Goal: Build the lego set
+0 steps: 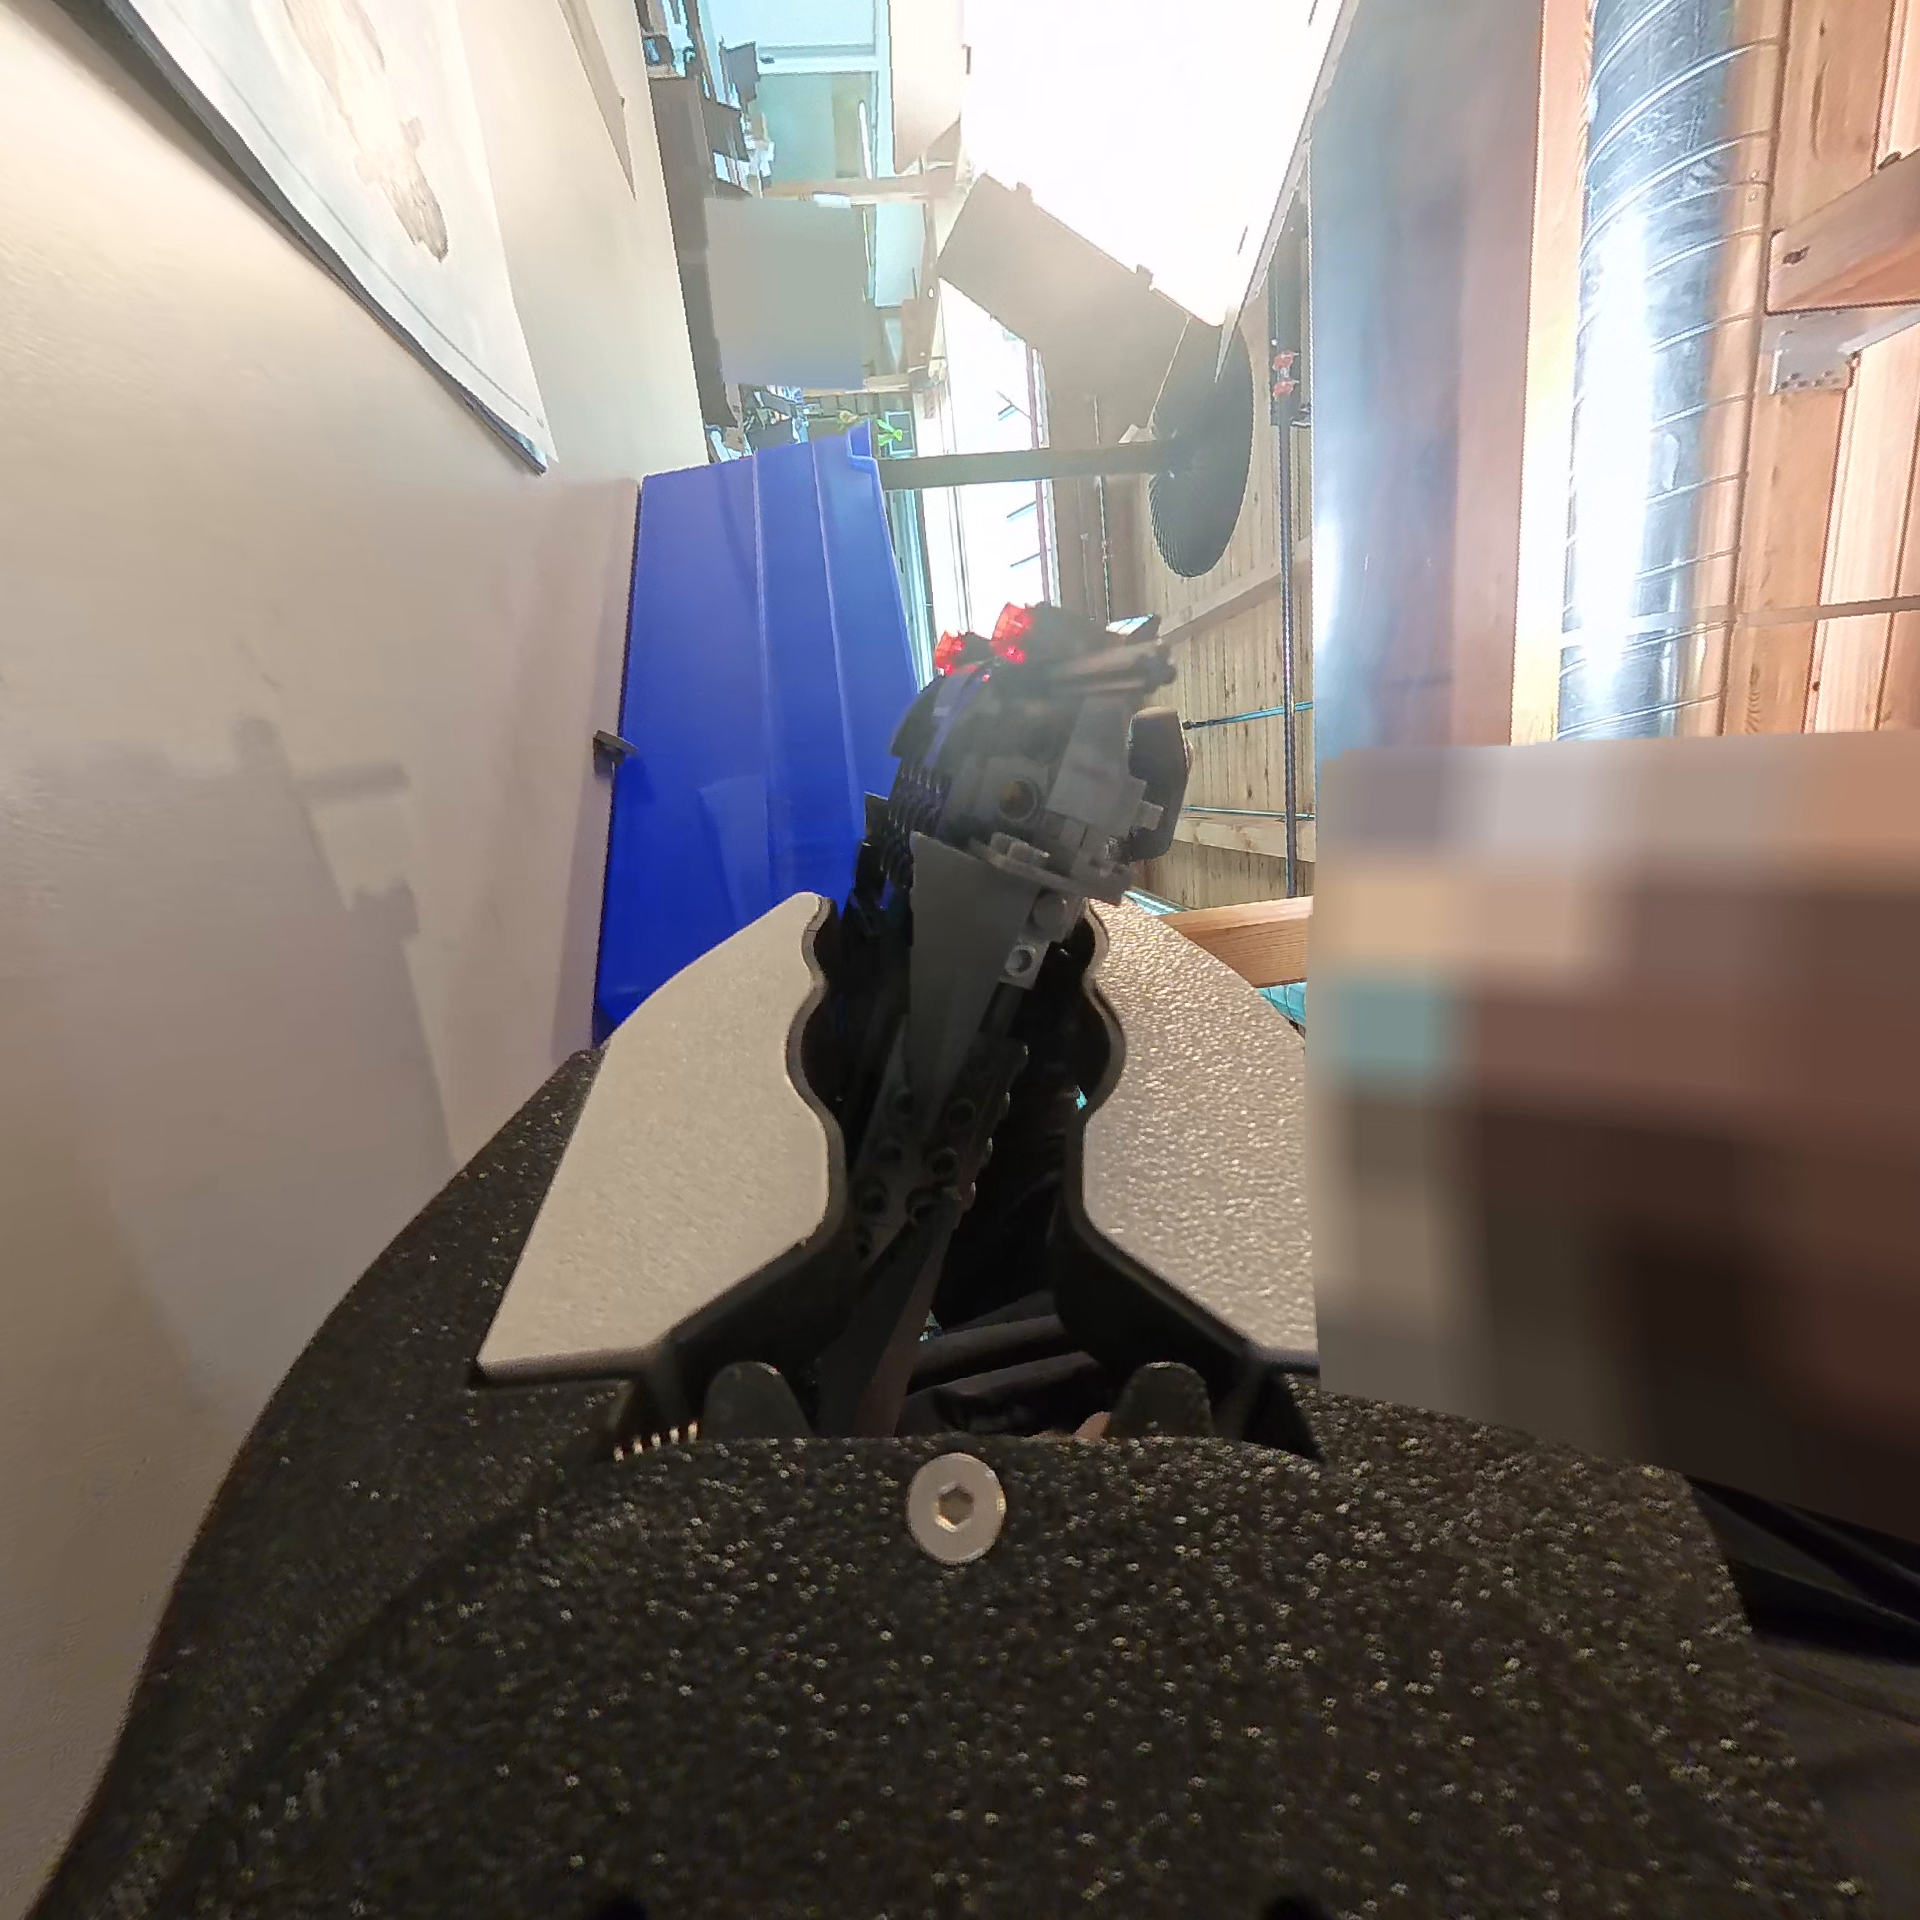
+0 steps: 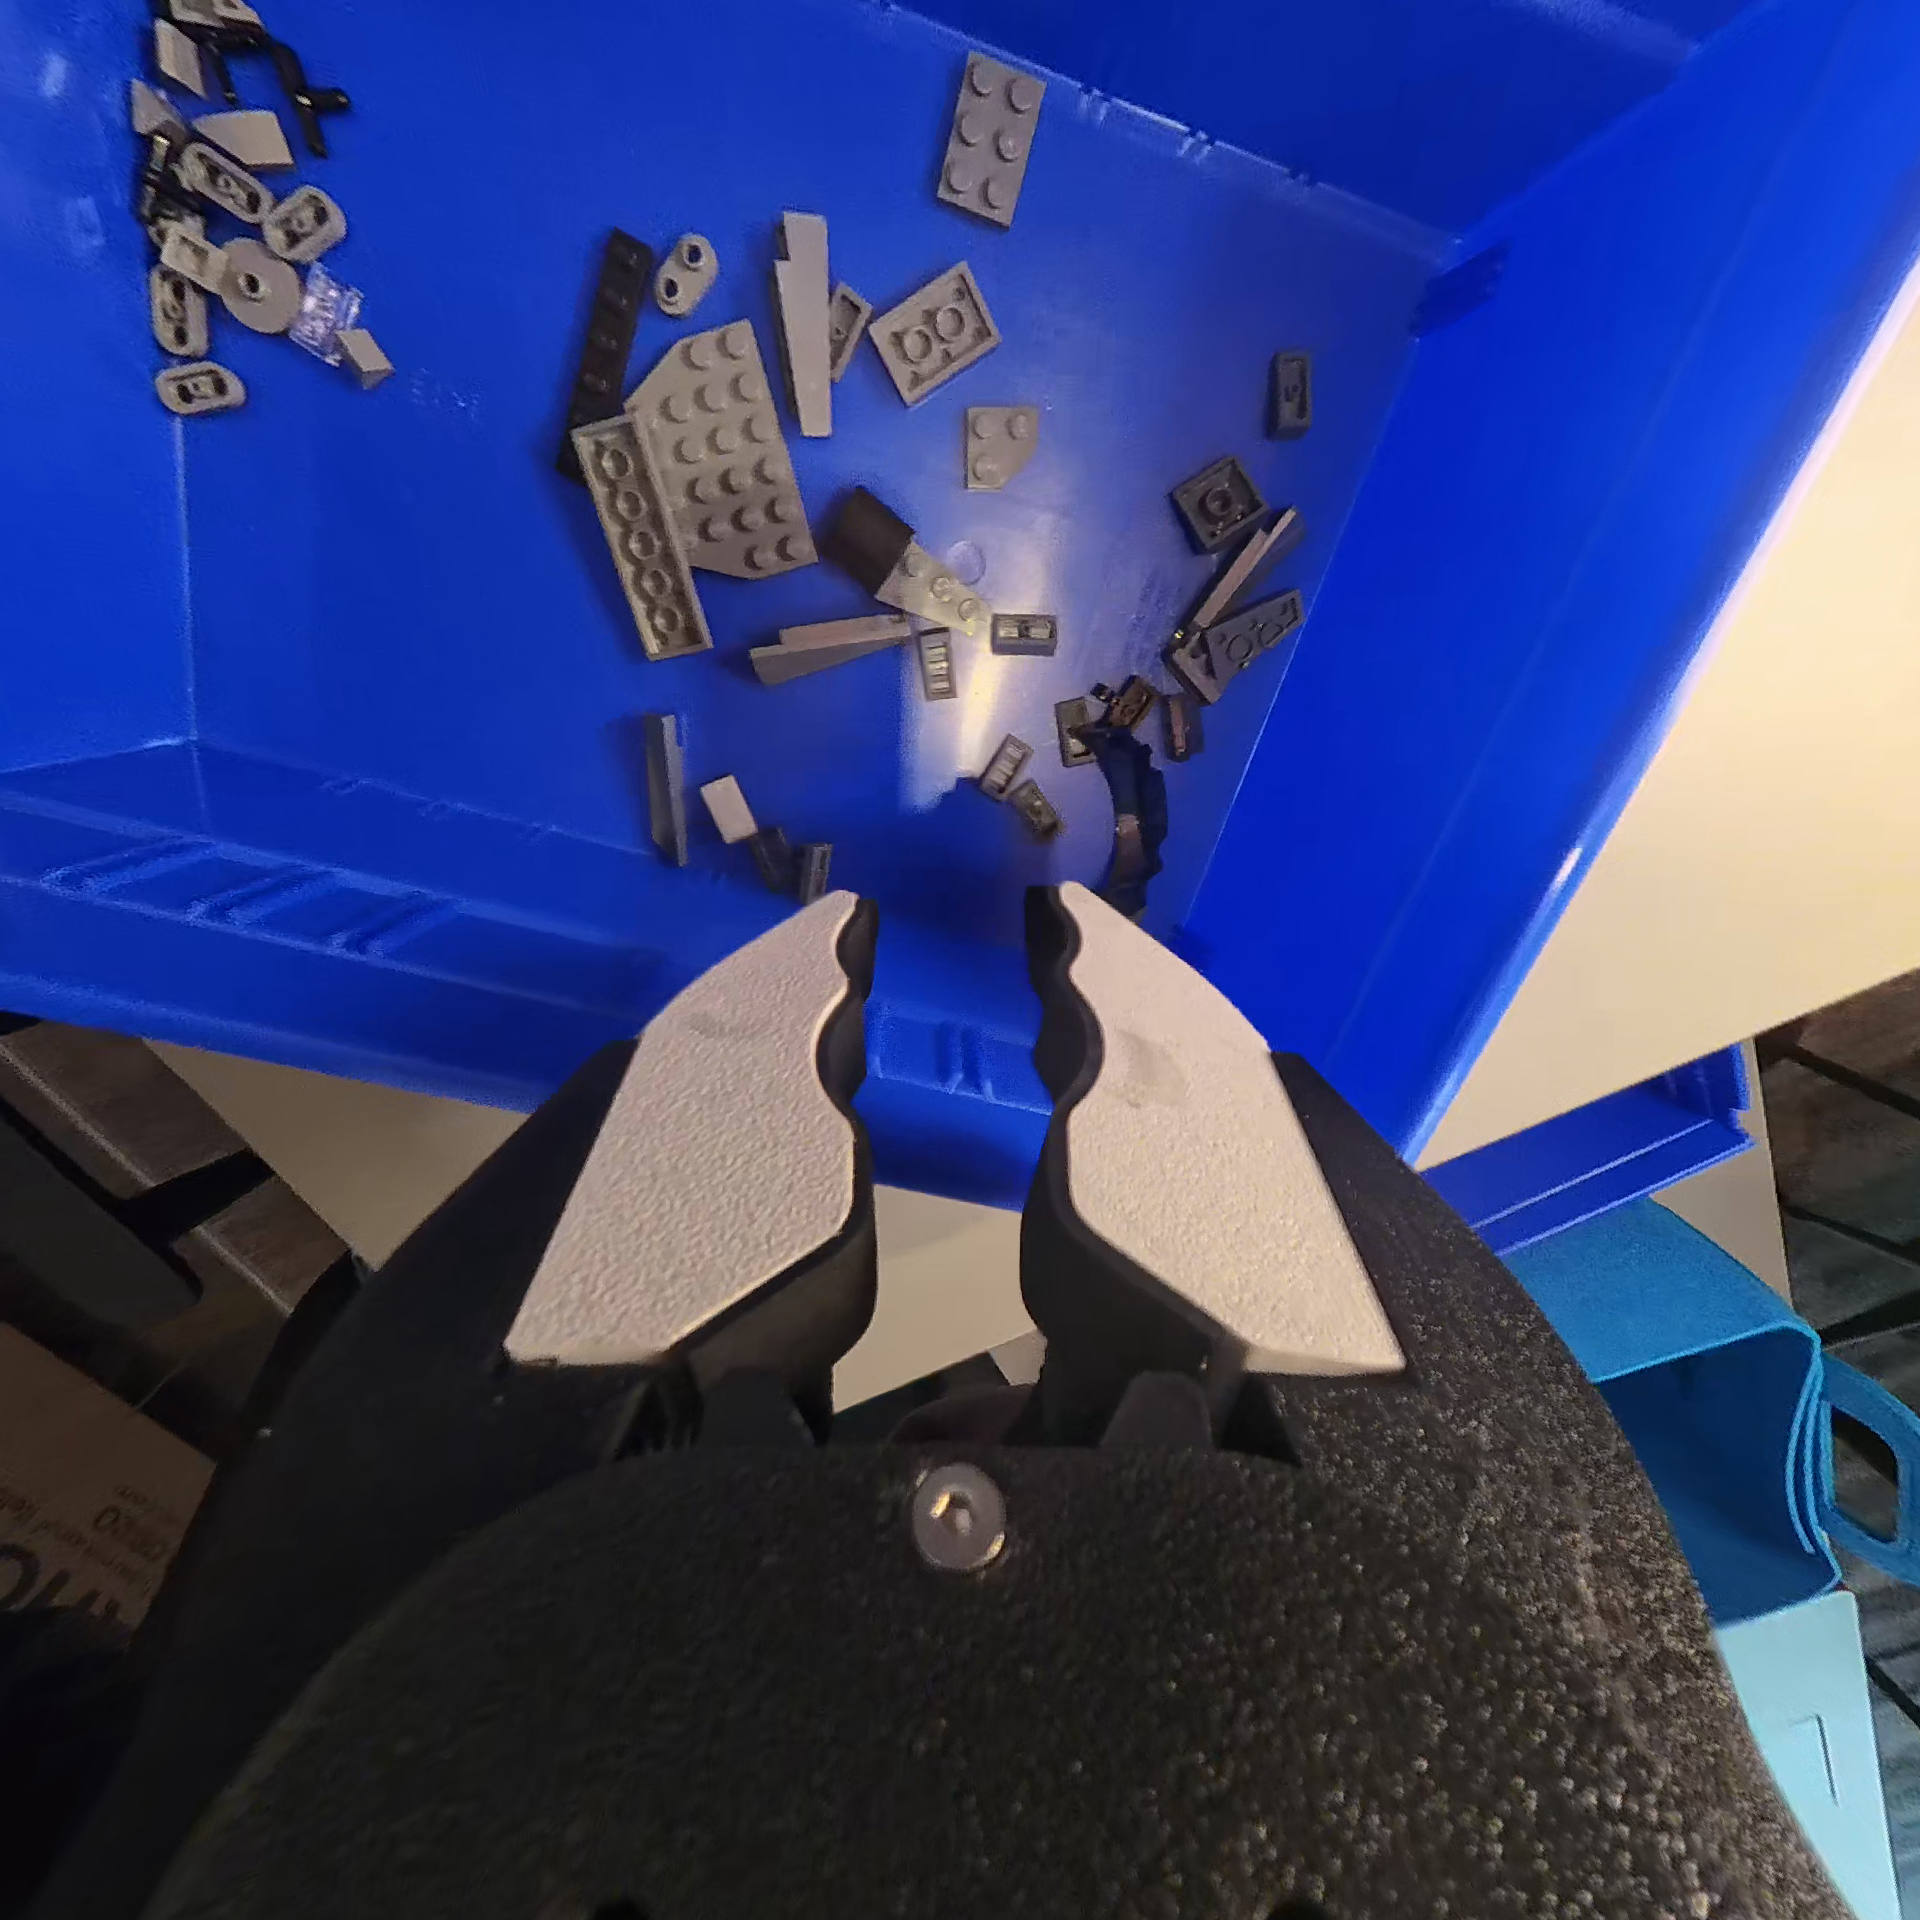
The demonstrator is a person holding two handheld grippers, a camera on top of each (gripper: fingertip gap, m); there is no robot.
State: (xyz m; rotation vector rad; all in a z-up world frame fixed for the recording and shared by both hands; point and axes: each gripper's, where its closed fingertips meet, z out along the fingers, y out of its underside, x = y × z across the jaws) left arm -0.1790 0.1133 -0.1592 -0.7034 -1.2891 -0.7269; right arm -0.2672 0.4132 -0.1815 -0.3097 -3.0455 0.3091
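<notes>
My left gripper (image 1: 951, 925) is shut on a grey and black toy brick model (image 1: 1023, 810) with red clear pieces (image 1: 987, 646) at its far end. The model sticks out past the fingertips, held up in the air beside a blue bin (image 1: 748, 727). My right gripper (image 2: 951, 909) is open and empty, above the near wall of the blue bin (image 2: 416, 914). Several loose grey and black bricks (image 2: 717, 468) lie on the bin floor ahead of it. A dark blue toothed curved piece (image 2: 1138, 821) lies just right of the right fingertip.
A white tabletop (image 2: 1662, 831) lies right of the bin. A light blue felt holder (image 2: 1714, 1403) sits at the lower right. In the left wrist view there is a white surface (image 1: 260, 727), a black round fan (image 1: 1205, 447) on a pole and a metal duct (image 1: 1652, 364). Some 30 centimeters of space lies between my two pairs of fingers.
</notes>
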